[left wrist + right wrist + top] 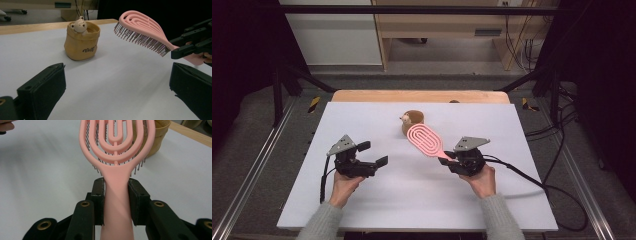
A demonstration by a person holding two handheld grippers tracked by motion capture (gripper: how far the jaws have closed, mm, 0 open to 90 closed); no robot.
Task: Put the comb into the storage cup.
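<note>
A pink vented hairbrush [426, 139] [142, 28] [116, 147] is held above the white table, bristles down, head pointing toward the far left. My right gripper [451, 159] [116, 195] is shut on its handle, jaws pressing both sides. Just beyond the brush head stands a tan pouch-shaped cup [413, 121] [81, 41] [156, 135] with a small bear figure [79, 25] at its rim. My left gripper [377, 155] [117, 90] hovers at the left of the table, open, with nothing between its jaws, facing the cup and brush.
The white board [377, 200] lies on a wooden table [362, 96] whose edge shows at the back. Black frame rails [252, 165] run down both sides. A cable [522, 177] trails from the right gripper across the board's right part.
</note>
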